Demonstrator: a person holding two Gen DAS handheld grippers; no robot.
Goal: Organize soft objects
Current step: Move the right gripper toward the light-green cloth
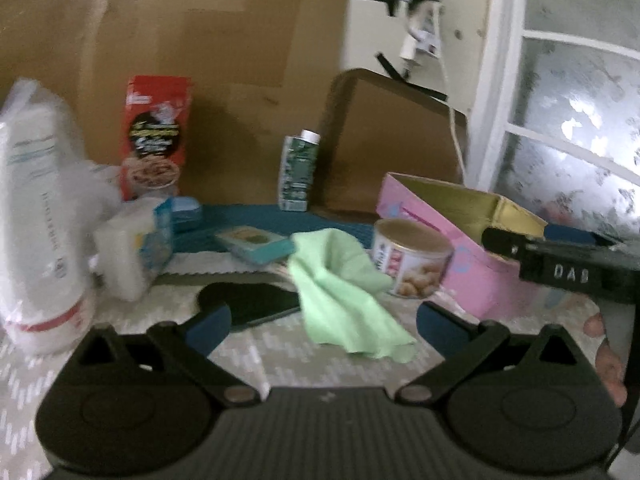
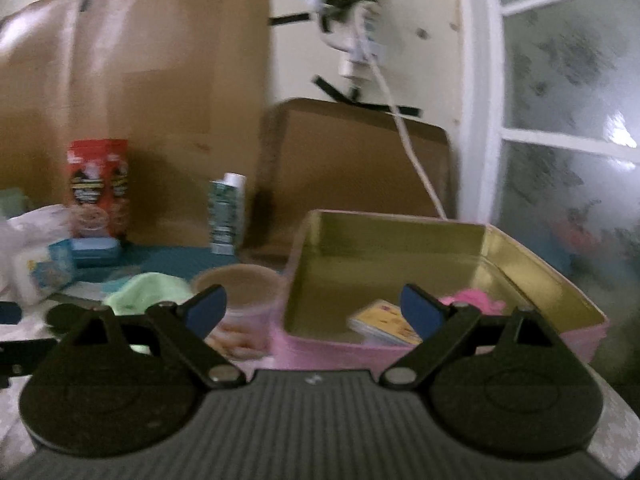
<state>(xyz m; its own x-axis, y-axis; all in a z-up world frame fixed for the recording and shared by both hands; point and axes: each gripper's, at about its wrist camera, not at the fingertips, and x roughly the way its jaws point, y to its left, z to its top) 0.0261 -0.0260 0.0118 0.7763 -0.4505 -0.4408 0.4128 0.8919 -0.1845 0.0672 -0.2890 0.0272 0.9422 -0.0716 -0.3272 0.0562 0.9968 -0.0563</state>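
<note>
A light green cloth [image 1: 340, 292] lies crumpled on the patterned table, just ahead of my open, empty left gripper [image 1: 320, 326]. It also shows in the right wrist view [image 2: 148, 290], left of centre. A pink tin box [image 1: 452, 240] with a gold inside stands open to the right. In the right wrist view the box [image 2: 400, 240] holds a pink soft object [image 2: 476, 300] and a small yellow pack [image 2: 384, 322]. My right gripper [image 2: 316, 310] is open and empty, above the box's near edge.
A can of nuts [image 1: 410, 262] stands between cloth and box. A black flat item [image 1: 256, 302] lies beside the cloth. A teal packet [image 1: 254, 244], white packs [image 1: 40, 216], a red cereal box [image 1: 156, 136] and a carton [image 1: 300, 172] stand behind. Cardboard [image 1: 200, 60] backs the table.
</note>
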